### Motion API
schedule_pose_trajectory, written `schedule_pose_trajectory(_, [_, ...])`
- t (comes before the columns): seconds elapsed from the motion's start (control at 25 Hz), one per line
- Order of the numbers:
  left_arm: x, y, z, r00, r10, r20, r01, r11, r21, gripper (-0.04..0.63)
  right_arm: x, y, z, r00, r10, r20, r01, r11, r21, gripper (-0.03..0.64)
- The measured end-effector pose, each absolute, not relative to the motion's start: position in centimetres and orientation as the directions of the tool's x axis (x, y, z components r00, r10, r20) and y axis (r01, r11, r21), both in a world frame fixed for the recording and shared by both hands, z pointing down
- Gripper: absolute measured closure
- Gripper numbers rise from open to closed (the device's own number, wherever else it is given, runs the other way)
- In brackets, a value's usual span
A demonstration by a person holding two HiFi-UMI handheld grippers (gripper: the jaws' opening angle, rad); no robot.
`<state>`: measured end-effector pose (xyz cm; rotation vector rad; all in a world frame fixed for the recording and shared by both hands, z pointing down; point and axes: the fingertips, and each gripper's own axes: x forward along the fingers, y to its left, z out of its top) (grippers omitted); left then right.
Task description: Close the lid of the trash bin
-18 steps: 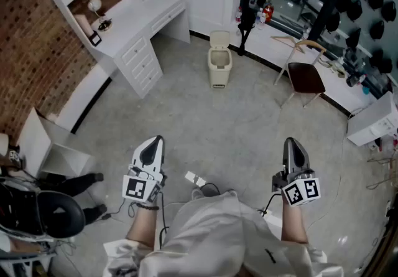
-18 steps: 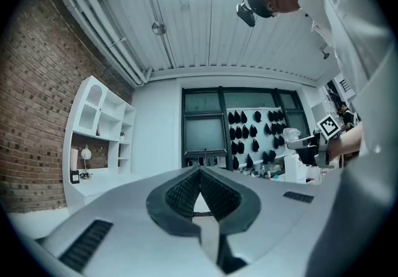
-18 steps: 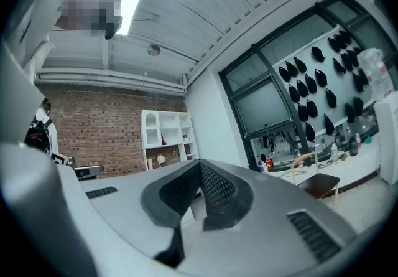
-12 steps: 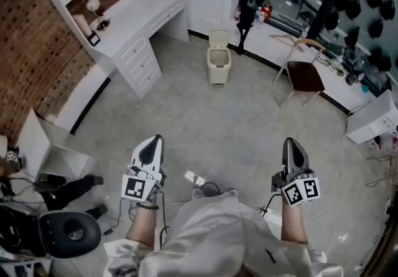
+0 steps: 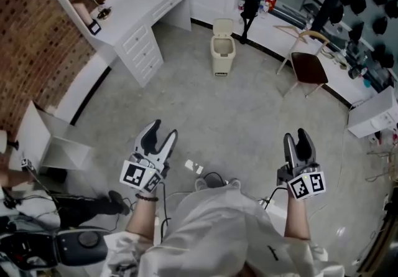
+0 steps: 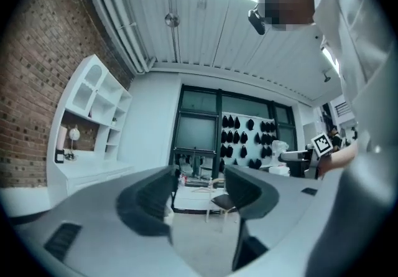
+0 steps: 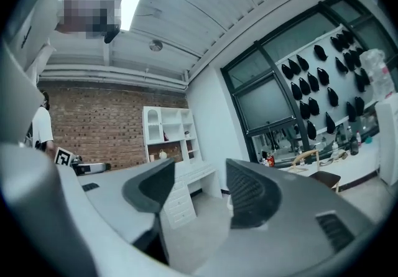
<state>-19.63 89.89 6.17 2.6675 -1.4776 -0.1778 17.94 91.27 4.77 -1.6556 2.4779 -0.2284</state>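
A beige trash bin [image 5: 222,47] stands on the grey floor far ahead in the head view, its lid tipped up at the back. Well short of it, both grippers are held level over the floor. My left gripper [image 5: 160,134] is open with nothing between its fingers, and the left gripper view shows only the room between its jaws [image 6: 198,192]. My right gripper [image 5: 298,142] is open and empty too, and in the right gripper view [image 7: 200,190] the white desk shows through the gap. I cannot make out the bin in either gripper view.
A white desk with drawers [image 5: 140,20] lines the brick wall left of the bin. A brown chair [image 5: 309,65] stands to its right. A white open box [image 5: 46,139] and a person in black beside an office chair [image 5: 74,244] are at the left. A small white device [image 5: 194,167] lies on the floor.
Both grippers' jaws, closed together before, now stand apart. The head view has shifted a little and the bin sits slightly higher. The person at the lower left has moved.
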Motion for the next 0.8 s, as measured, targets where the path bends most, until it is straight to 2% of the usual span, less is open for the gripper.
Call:
schedule_pose_trajectory(0.04, [-19.5, 89.8, 6.4, 0.544, -0.838, -0.051, -0.825, -0.545, 0.148, 0.286, 17.3, 91.3, 4.9, -0.397, -0.917, -0.031, -0.897, 0.395, -0.197, 0.303])
schedule_pose_trajectory(0.08, [-19.5, 89.7, 6.6, 0.555, -0.831, -0.044, -0.818, -0.555, 0.151, 0.243, 16.6, 91.2, 4.9, -0.413, -0.91, -0.019, -0.895, 0.41, -0.177, 0.219])
schedule_pose_trajectory(0.12, [-19.6, 89.6, 6.8, 0.559, -0.828, -0.036, -0.818, -0.558, 0.139, 0.212, 15.9, 91.1, 5.0, -0.426, -0.905, -0.007, -0.893, 0.421, -0.156, 0.172])
schedule_pose_trajectory(0.24, [-20.2, 89.3, 7.3, 0.555, -0.832, -0.015, -0.829, -0.554, 0.079, 0.166, 14.3, 90.9, 5.5, -0.441, -0.897, 0.024, -0.892, 0.435, -0.121, 0.103])
schedule_pose_trajectory(0.44, [-21.8, 88.4, 7.6, 0.533, -0.846, 0.006, -0.845, -0.532, 0.061, 0.152, 13.2, 90.6, 6.2, -0.419, -0.906, 0.063, -0.905, 0.411, -0.111, 0.04])
schedule_pose_trajectory(0.8, [-22.4, 87.6, 7.9, 0.545, -0.838, 0.018, -0.838, -0.544, 0.038, 0.152, 11.6, 90.1, 7.5, -0.444, -0.888, 0.122, -0.894, 0.43, -0.122, 0.028])
